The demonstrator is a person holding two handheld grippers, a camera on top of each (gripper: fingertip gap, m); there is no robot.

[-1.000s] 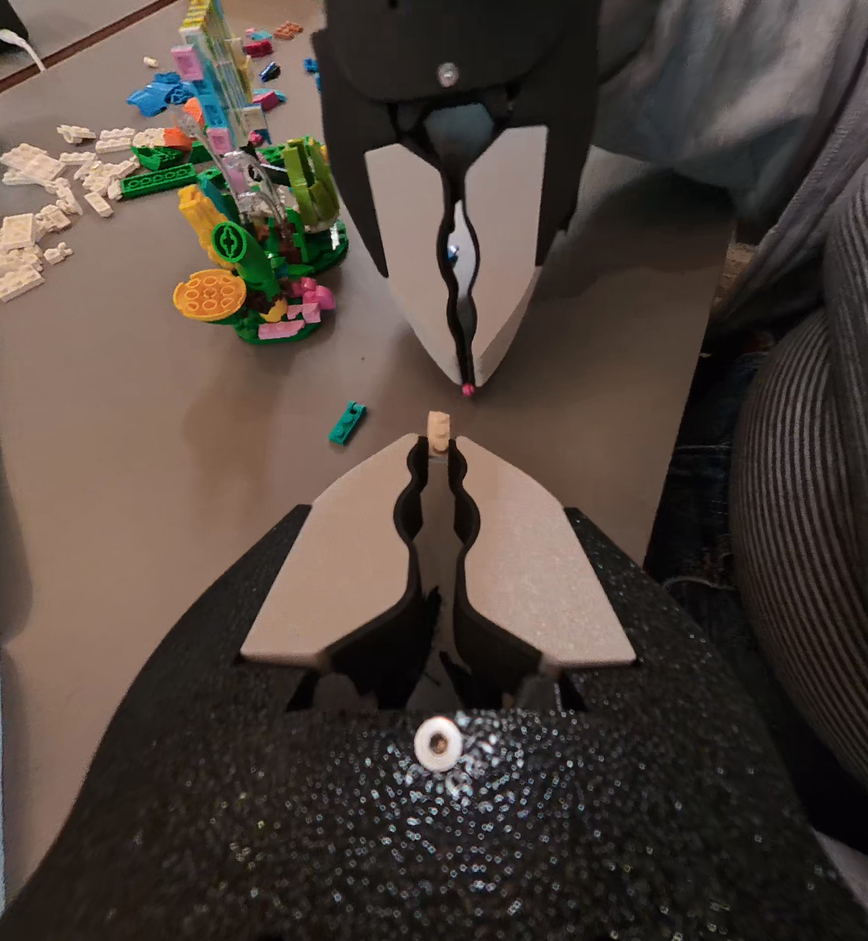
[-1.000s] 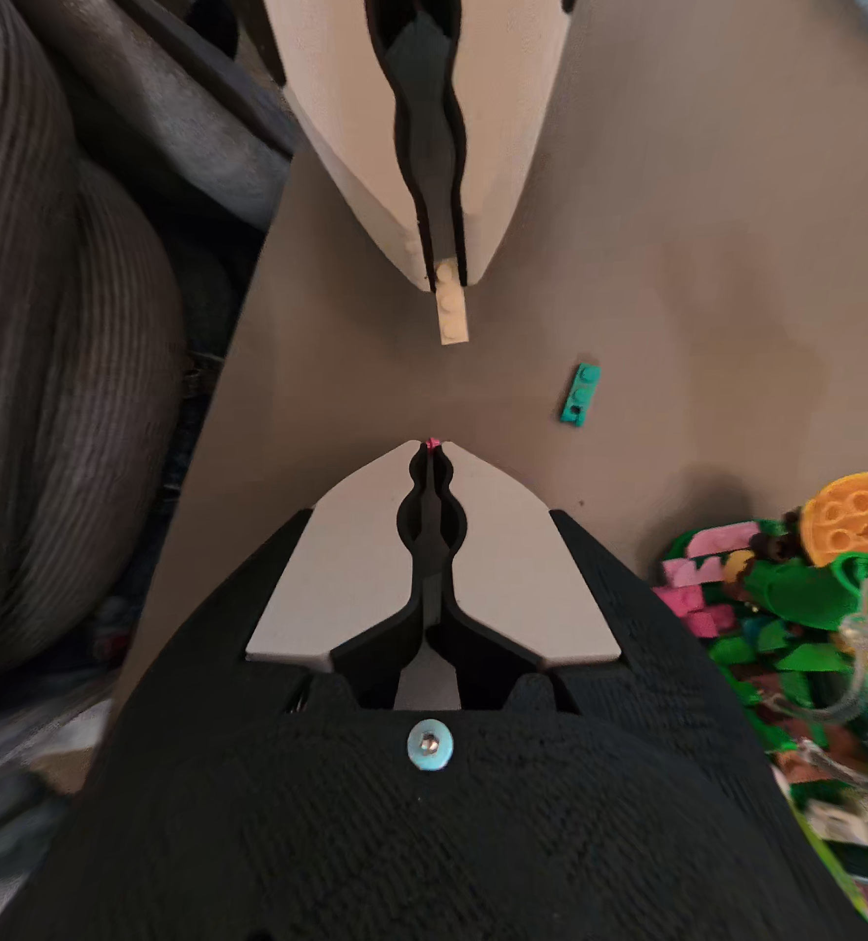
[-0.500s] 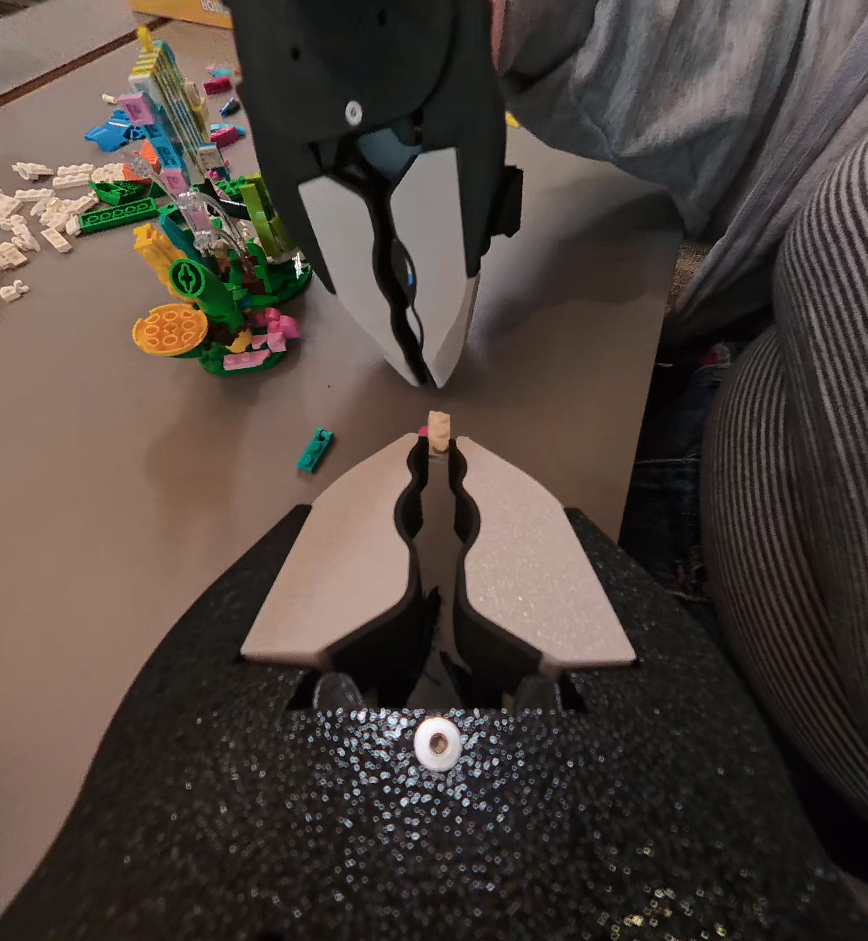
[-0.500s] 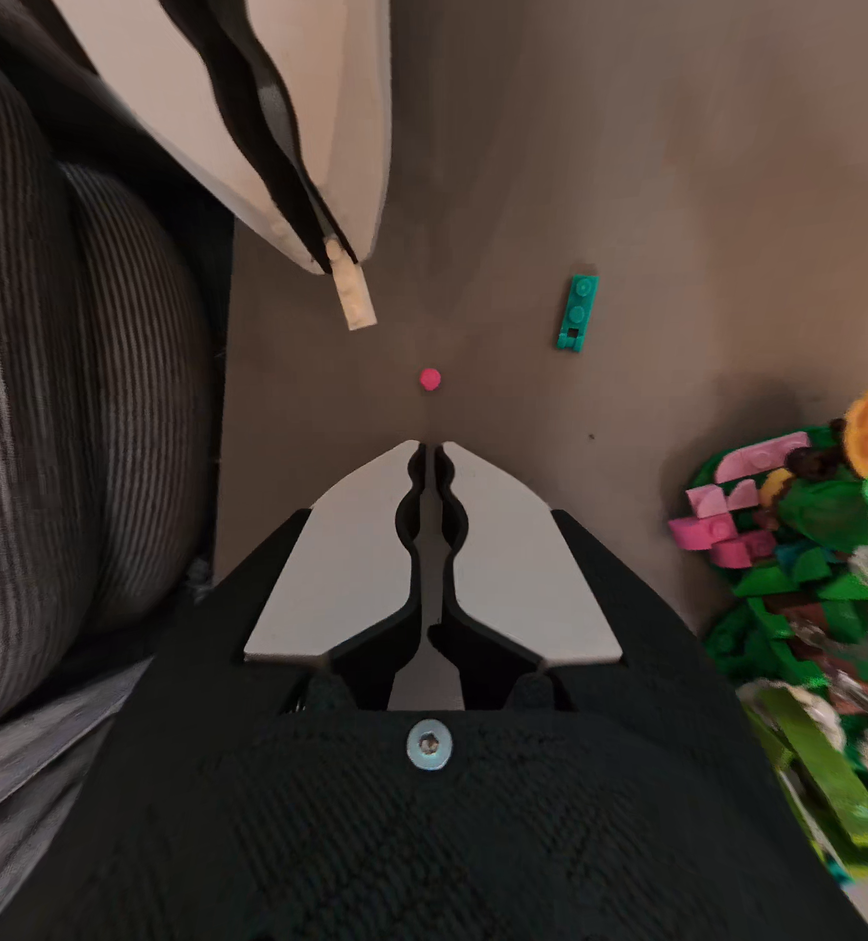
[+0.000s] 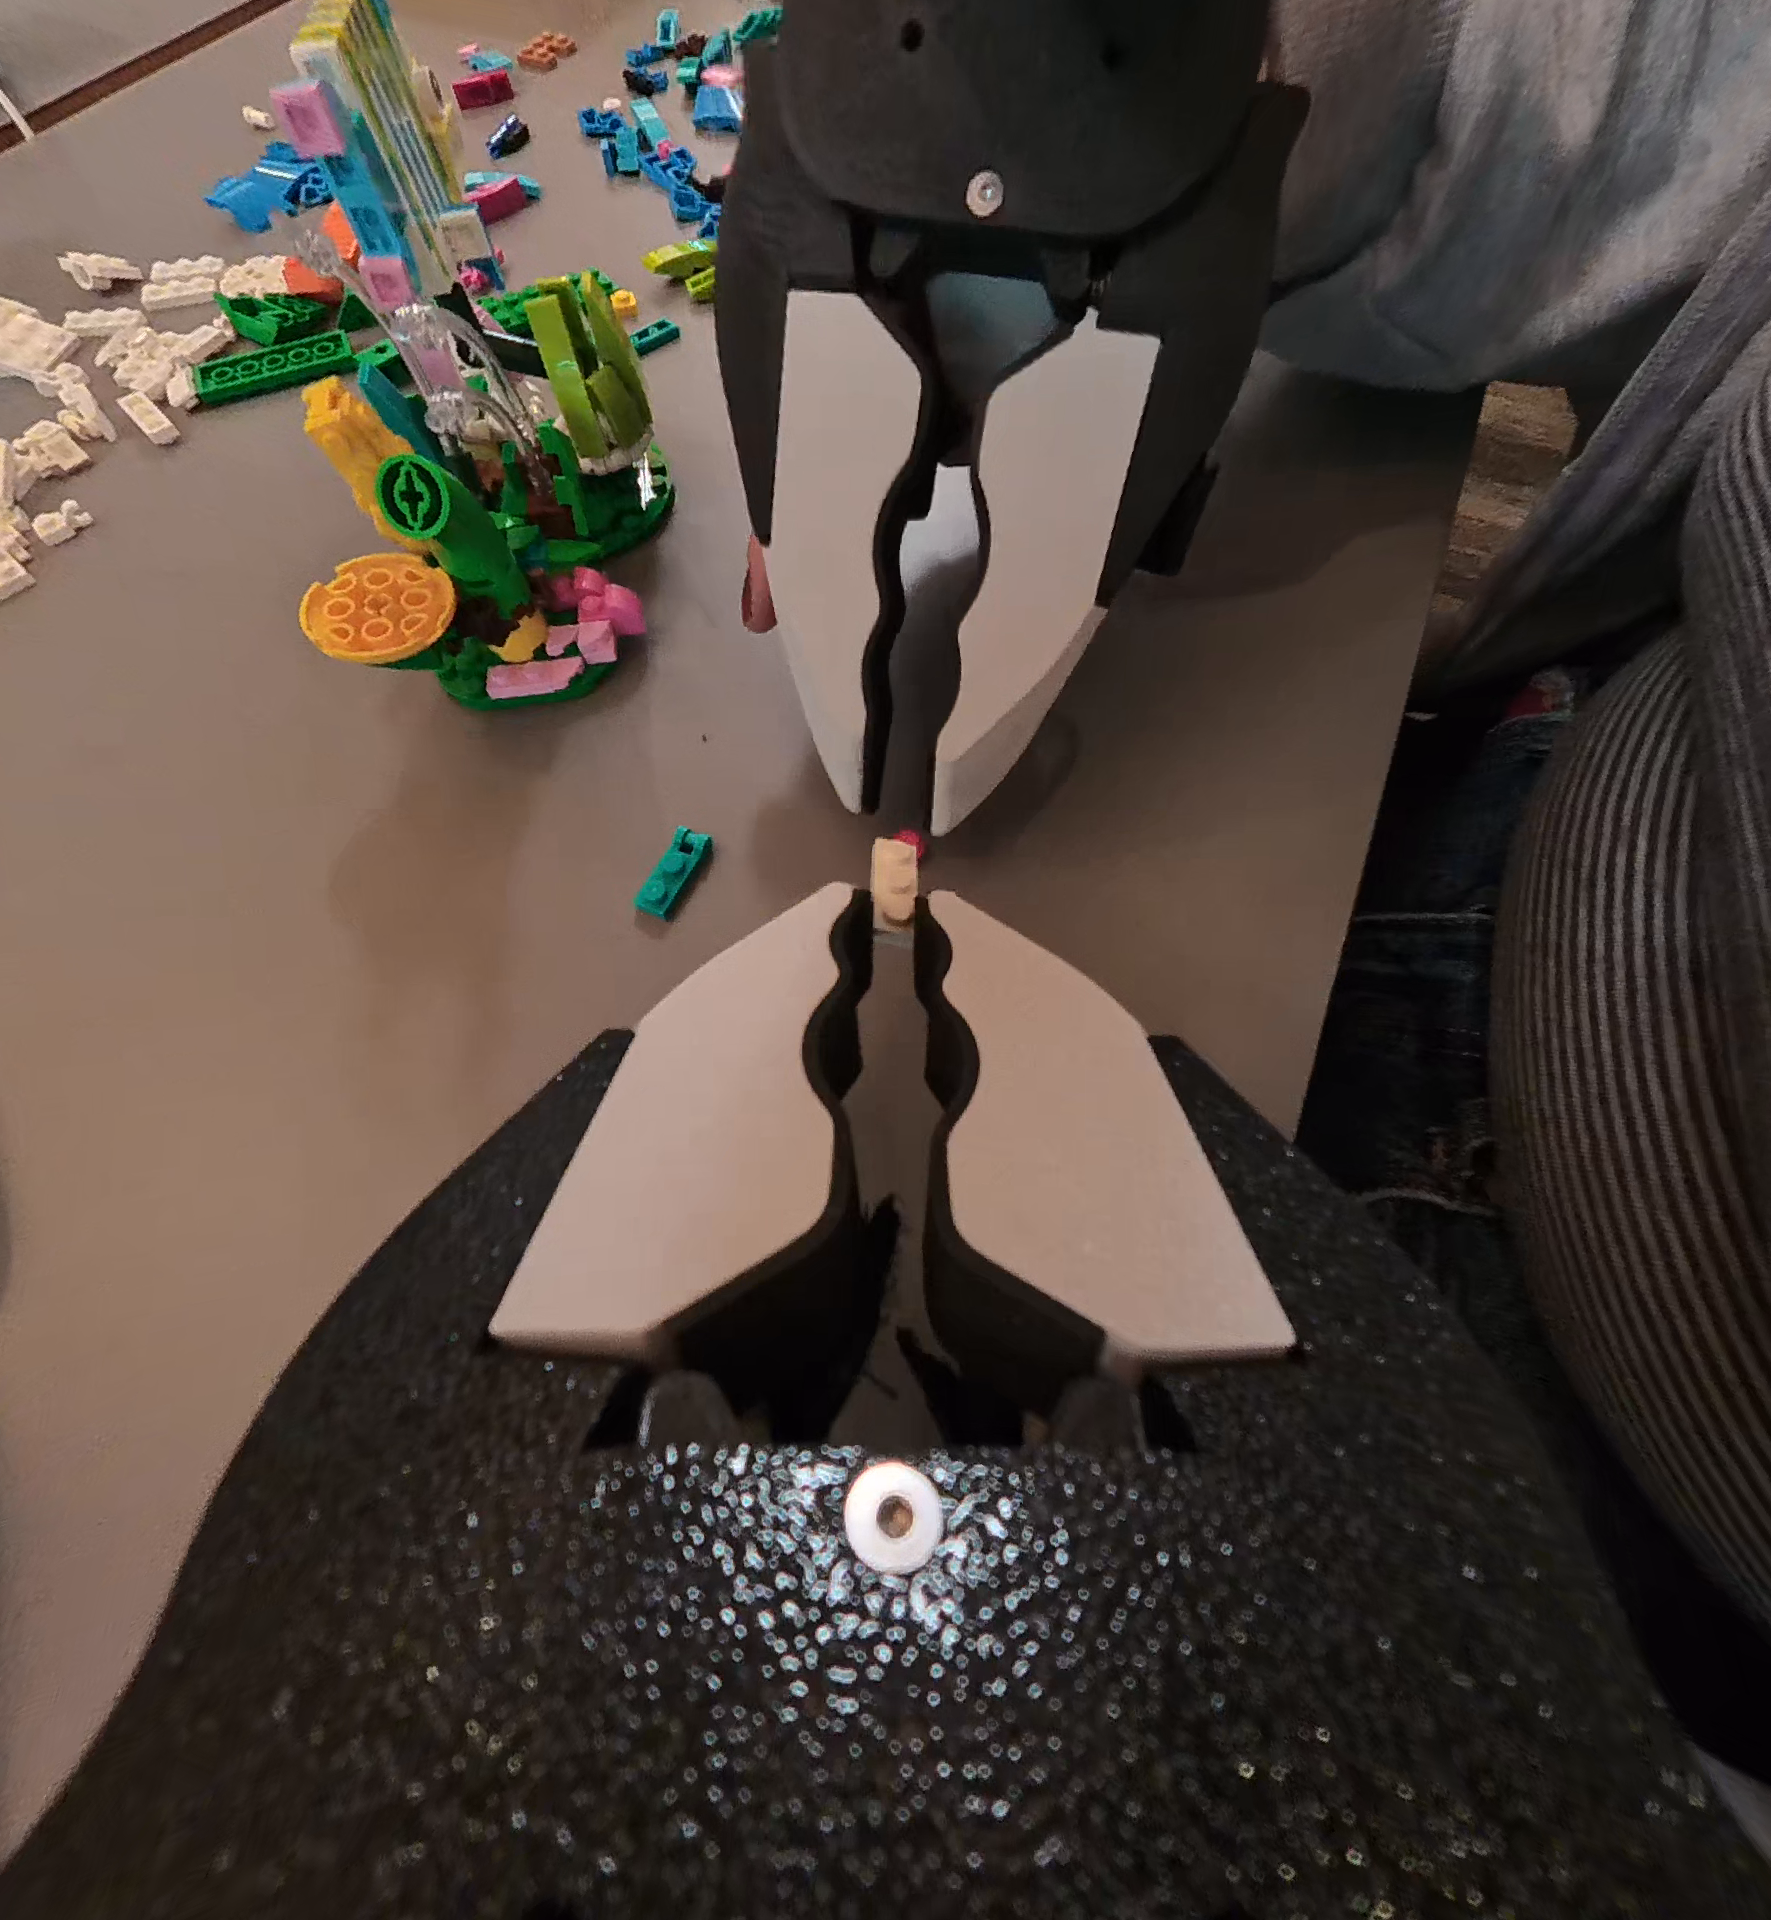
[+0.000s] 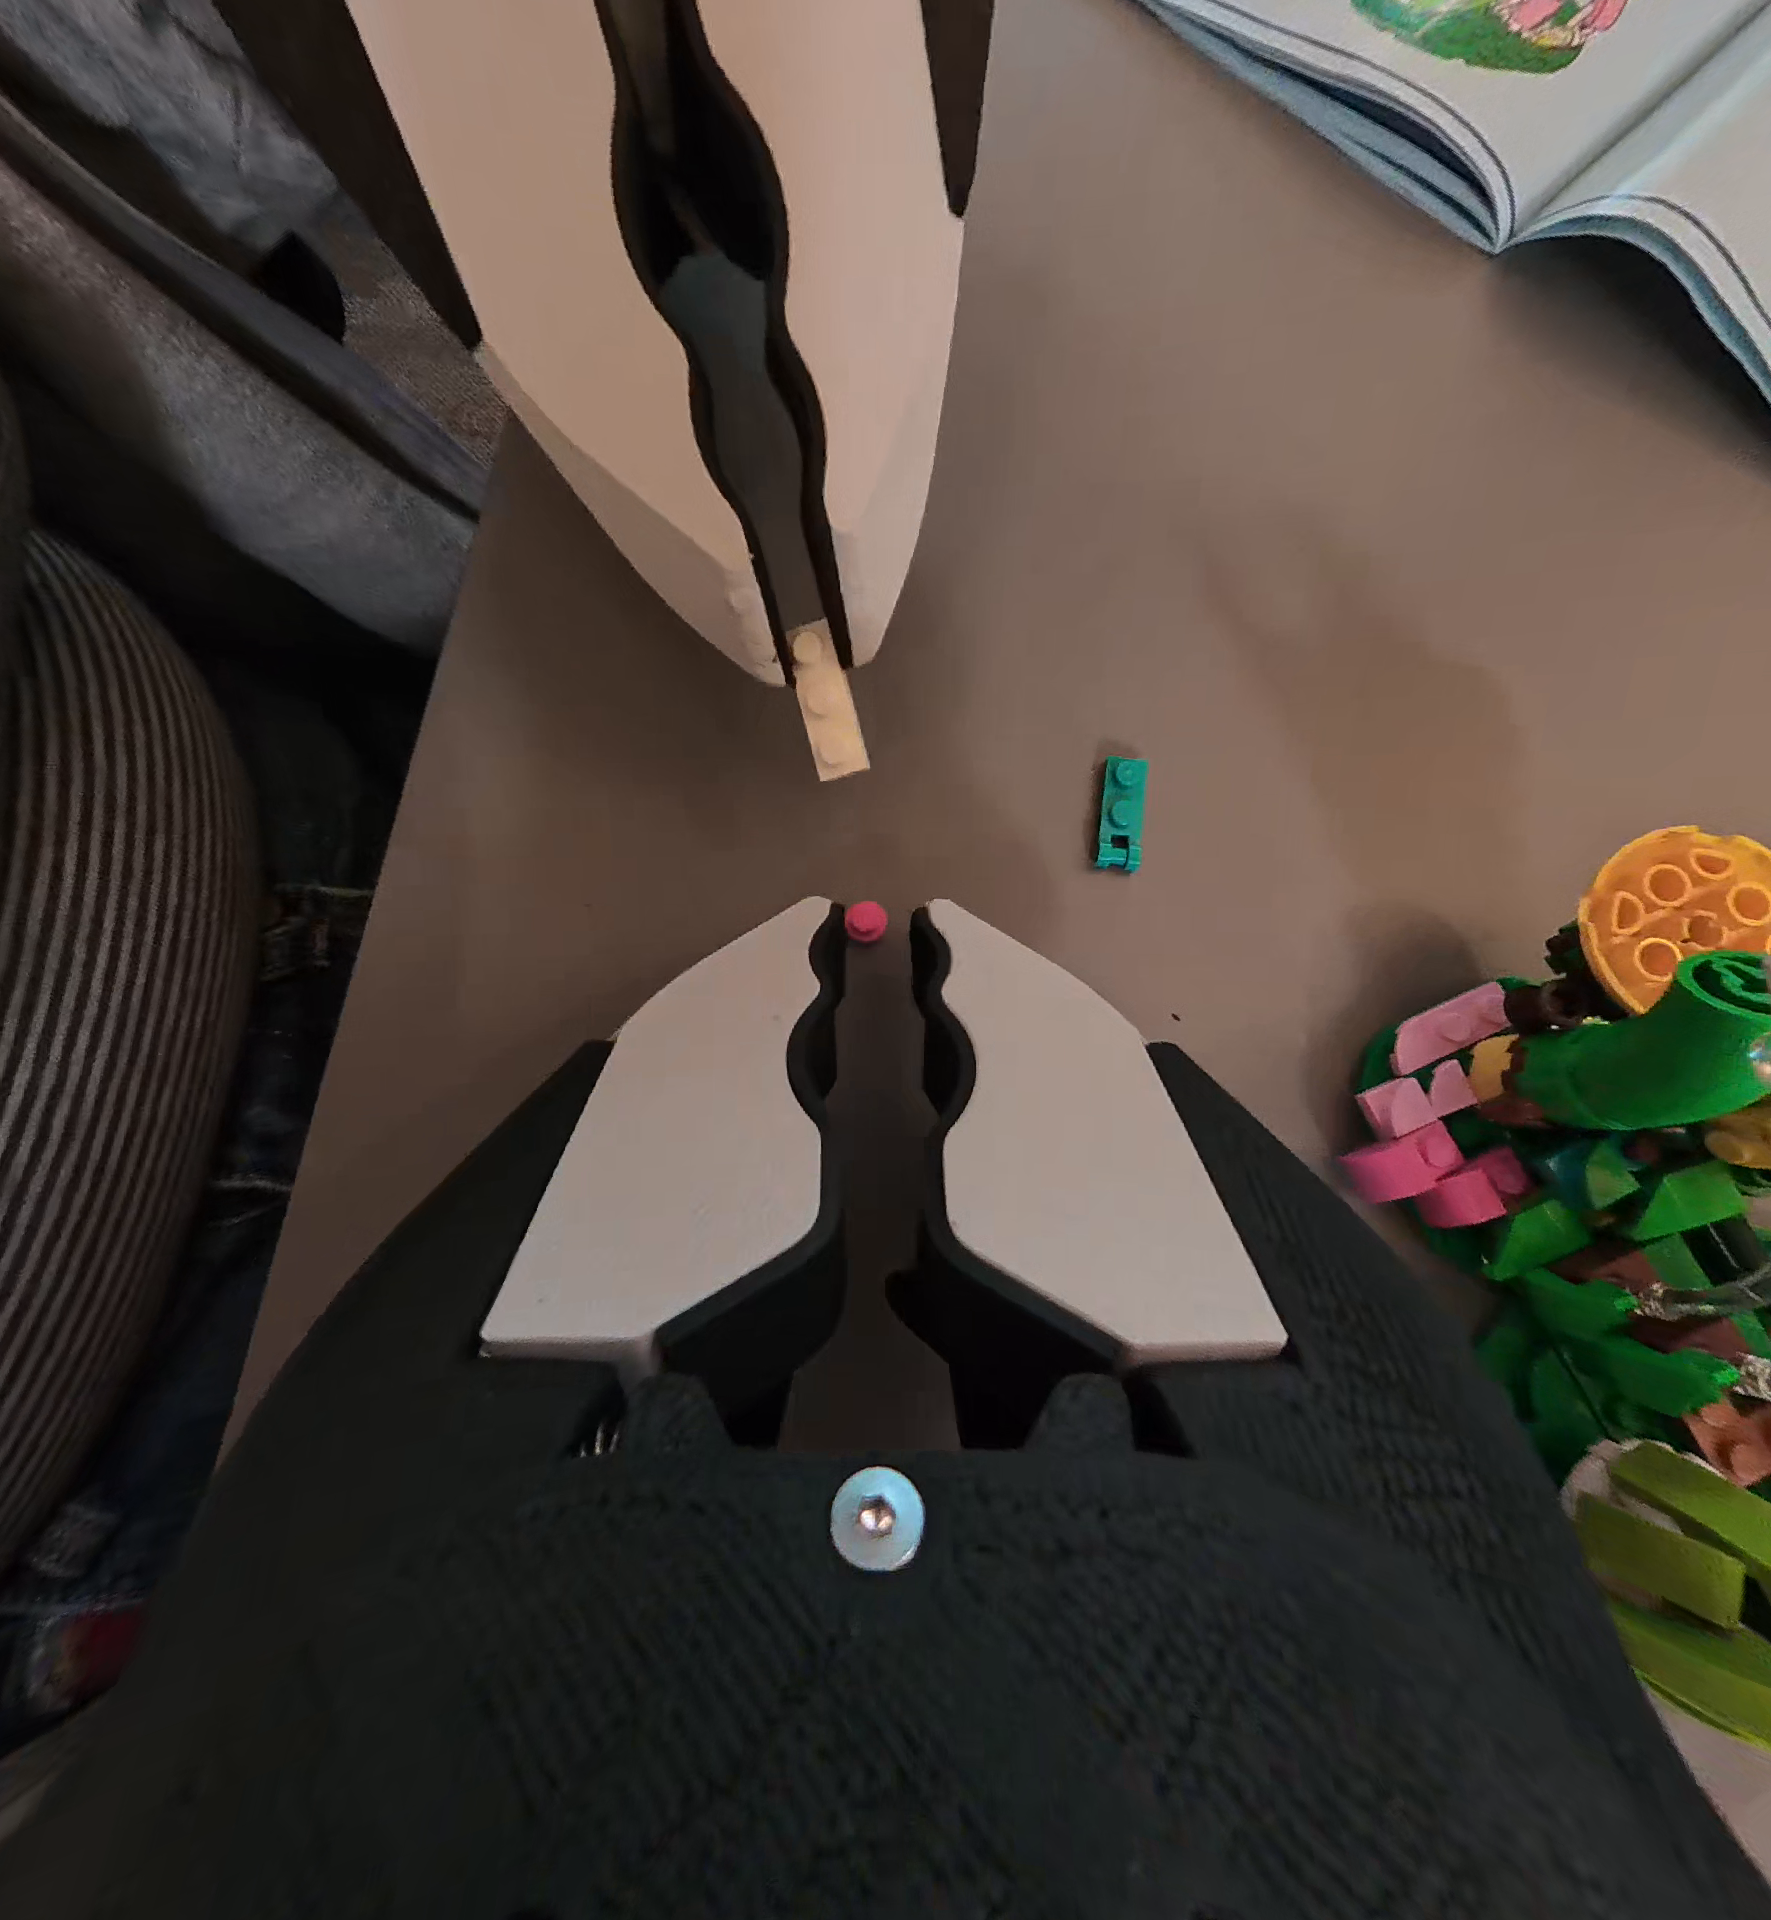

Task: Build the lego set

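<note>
My left gripper is shut on a small tan plate that sticks out past its tips; the plate also shows in the right wrist view. My right gripper faces it tip to tip, slightly open. A tiny pink round stud lies on the grey table between the right fingertips, with a gap on both sides. In the left wrist view the stud sits just beyond the tan plate. The green flower model stands at the left.
A teal clip plate lies loose near the tips. White bricks and blue bricks are scattered at the back. An open booklet lies beyond. The table edge and a person's striped clothing are close on the right. My hands' fingertips stand some 4 cm from each other.
The right gripper let the pink stud drop onto the table, pulled back, then opened and came forward around it. The left gripper still holds the tan plate.
</note>
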